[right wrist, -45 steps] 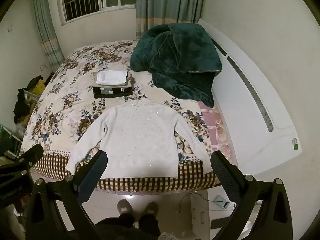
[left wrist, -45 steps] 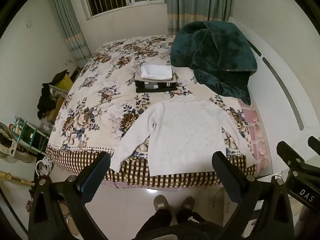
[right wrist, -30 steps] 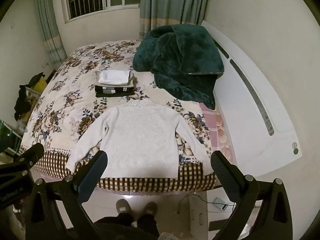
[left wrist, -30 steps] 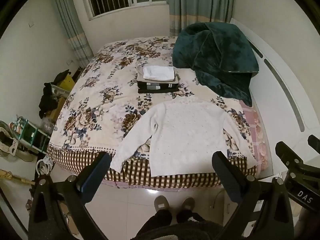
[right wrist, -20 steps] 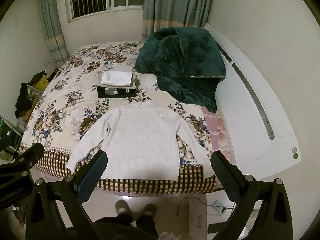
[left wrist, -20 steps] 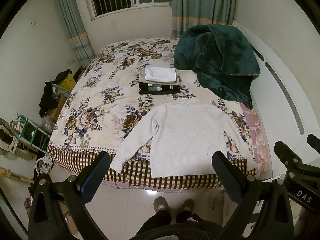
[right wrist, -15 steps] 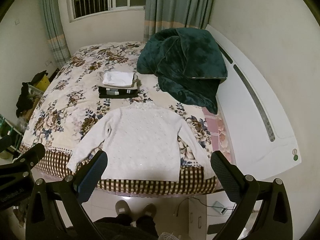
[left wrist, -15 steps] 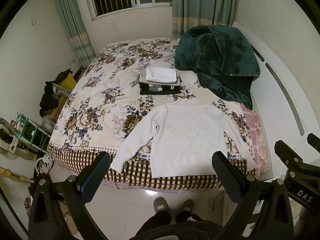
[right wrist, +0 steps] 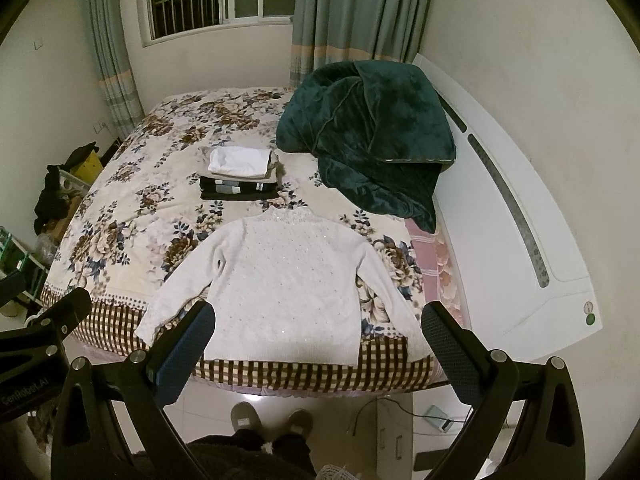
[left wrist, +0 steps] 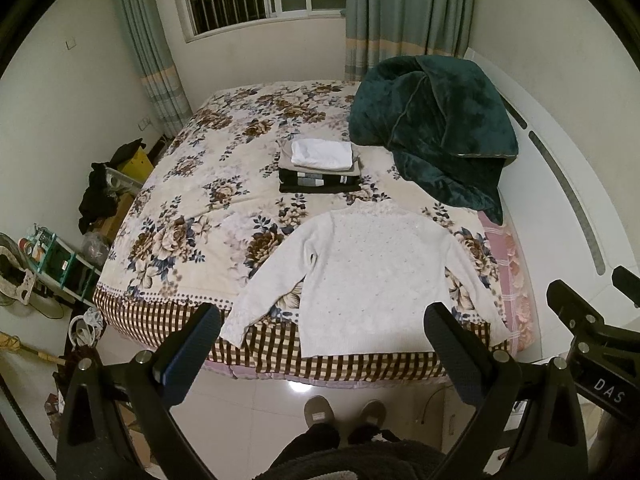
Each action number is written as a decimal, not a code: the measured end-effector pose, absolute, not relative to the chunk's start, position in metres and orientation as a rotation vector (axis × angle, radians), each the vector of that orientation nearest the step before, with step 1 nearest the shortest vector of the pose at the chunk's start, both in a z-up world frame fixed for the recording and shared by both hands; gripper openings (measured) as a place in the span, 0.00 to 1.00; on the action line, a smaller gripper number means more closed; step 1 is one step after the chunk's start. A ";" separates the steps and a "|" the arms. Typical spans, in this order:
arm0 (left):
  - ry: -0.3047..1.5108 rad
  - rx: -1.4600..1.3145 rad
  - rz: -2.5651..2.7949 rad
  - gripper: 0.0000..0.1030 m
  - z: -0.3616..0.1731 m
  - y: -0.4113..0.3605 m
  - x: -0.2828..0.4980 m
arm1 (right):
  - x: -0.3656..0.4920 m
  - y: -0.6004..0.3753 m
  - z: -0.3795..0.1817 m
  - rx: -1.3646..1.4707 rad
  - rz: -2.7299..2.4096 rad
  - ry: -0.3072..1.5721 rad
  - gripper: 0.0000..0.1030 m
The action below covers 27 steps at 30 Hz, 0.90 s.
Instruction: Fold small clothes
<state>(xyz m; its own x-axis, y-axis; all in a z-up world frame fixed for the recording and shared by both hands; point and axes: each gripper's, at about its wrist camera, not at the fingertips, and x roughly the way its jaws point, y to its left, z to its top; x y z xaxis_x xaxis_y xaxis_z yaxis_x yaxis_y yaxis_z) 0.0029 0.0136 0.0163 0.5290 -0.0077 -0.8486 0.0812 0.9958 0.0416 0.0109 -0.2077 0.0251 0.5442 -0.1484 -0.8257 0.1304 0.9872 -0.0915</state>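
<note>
Sweater lies flat, sleeves spread, at the near edge of bed, likely so both claws reach it; left gripper and right gripper hang wide, empty, well apart from it

Knitted white sweater, plush green blanket, glossy floor

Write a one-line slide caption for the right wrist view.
Open right gripper above a white sweater spread flat on the floral bed, folded stack behind.
</note>
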 end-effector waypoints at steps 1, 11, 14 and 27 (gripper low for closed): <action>1.011 0.078 -0.053 1.00 0.017 0.014 0.003 | 0.010 -0.208 0.025 -0.018 -0.165 0.979 1.00; 0.998 0.070 -0.047 1.00 0.030 0.009 0.010 | 0.011 -0.209 0.036 -0.018 -0.163 0.974 1.00; 0.996 0.072 -0.047 1.00 0.028 0.010 0.007 | 0.010 -0.208 0.037 -0.018 -0.163 0.973 1.00; 0.988 0.069 -0.047 1.00 0.032 0.012 0.008 | 0.012 -0.209 0.049 -0.020 -0.157 0.965 1.00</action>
